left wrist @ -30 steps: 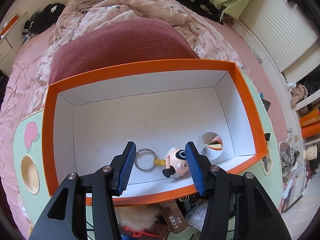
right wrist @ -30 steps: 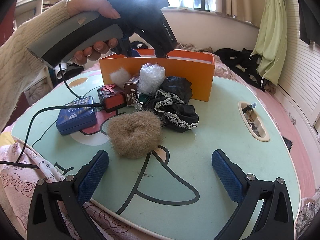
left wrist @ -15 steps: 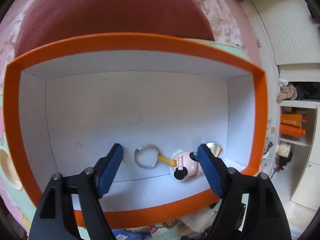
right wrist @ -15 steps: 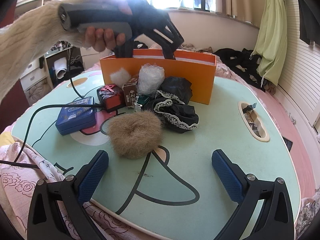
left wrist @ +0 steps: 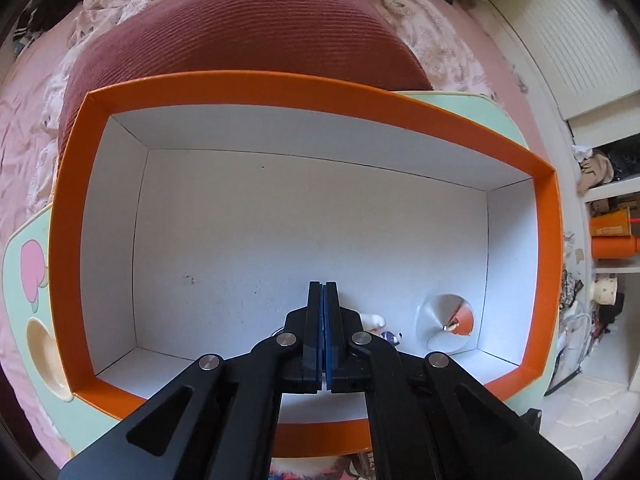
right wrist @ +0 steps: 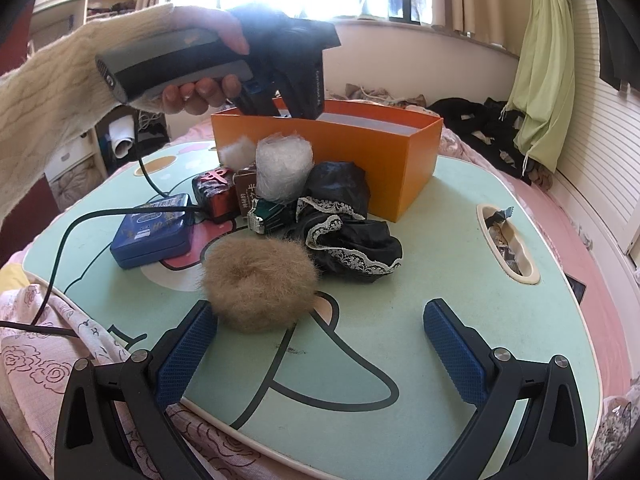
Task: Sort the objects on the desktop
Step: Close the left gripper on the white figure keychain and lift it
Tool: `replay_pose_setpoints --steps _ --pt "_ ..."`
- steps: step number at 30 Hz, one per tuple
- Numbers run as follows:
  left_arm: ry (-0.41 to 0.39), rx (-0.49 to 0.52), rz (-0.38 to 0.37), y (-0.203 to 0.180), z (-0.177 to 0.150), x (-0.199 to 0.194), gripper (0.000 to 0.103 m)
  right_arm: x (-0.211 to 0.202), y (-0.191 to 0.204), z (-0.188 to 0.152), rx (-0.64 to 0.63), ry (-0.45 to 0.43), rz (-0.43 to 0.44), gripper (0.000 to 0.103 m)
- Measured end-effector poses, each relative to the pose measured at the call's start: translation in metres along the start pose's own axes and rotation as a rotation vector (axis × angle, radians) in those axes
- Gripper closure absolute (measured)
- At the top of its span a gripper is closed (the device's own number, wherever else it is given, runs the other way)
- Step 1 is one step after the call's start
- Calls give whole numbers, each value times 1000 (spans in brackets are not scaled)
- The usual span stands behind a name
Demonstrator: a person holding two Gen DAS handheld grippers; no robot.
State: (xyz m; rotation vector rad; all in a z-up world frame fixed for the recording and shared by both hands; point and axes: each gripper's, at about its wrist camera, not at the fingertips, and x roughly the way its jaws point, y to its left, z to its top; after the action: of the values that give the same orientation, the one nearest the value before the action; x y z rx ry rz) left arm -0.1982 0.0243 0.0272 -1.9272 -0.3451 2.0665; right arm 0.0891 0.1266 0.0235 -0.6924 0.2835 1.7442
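Note:
My left gripper [left wrist: 323, 292] is shut, its blue pads pressed together with nothing between them, pointing down into the orange box [left wrist: 304, 92] with white inner walls. The small doll keychain [left wrist: 374, 320] lies on the box floor just behind the gripper's right finger, mostly hidden. In the right wrist view a hand [right wrist: 200, 92] holds that tool over the orange box [right wrist: 360, 148]. My right gripper [right wrist: 320, 344] stands open and empty above the table's near edge, just in front of a tan furry scrunchie [right wrist: 260, 280].
On the mint-green table [right wrist: 420, 280] in front of the box lie a blue tin [right wrist: 154, 232], a red block [right wrist: 214, 192], a white mesh ball [right wrist: 284, 168] and black lace cloth [right wrist: 348, 236]. A black cable [right wrist: 80, 220] trails off left. A red cushion [left wrist: 240, 32] sits behind the box.
The left gripper opened wider over the keychain, leaving it on the box floor, then shut empty and tipped lower into the box. The right gripper has kept still.

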Motion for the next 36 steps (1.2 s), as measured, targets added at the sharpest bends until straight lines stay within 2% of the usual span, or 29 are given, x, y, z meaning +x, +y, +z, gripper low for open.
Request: replay_pose_setpoints --steps 3,8,12,14,16,18,20,23,24,25,26,27,28,29,30,36 --pt "-16 -4 -49 3 0 -11 103 0 0 0 1 0 -1 0" --pt "-118 -13 -171 7 -1 -64 103 0 0 -1 5 1 -6 0" --pt "-180 20 -193 0 -2 -98 103 -1 0 -1 9 3 -11 0" --pt "-136 32 -174 -10 3 -91 96 -1 0 -1 9 3 -12 0" --pt "-49 -4 -157 -5 2 -76 66 -1 0 -1 11 3 -13 0" --pt "52 -35 -152 -7 1 -54 56 -1 0 -1 11 3 -14 0" --pt "129 -42 -120 -6 2 -34 56 -1 0 -2 12 3 -15 0" --pt "168 -43 -72 -6 4 -20 54 -2 1 -2 13 3 -17 0" --pt "220 23 -66 -7 4 -15 54 -2 1 -2 14 4 -17 0" --pt "237 41 -25 -11 4 -11 55 -1 1 -2 15 5 -18 0" --pt "233 67 26 -16 4 -9 54 -2 1 -2 14 2 -20 0" --pt "230 82 42 -19 3 -4 48 1 3 0 14 4 -19 0" --pt "245 87 70 -21 3 2 51 3 4 1 16 4 -19 0" --pt "241 121 143 -27 2 6 52 6 5 3 16 7 -18 0" --pt "228 142 180 -31 1 6 54 6 6 4 13 4 -20 0" --pt "186 148 176 -32 -1 -2 59 7 8 10 17 3 -22 0"
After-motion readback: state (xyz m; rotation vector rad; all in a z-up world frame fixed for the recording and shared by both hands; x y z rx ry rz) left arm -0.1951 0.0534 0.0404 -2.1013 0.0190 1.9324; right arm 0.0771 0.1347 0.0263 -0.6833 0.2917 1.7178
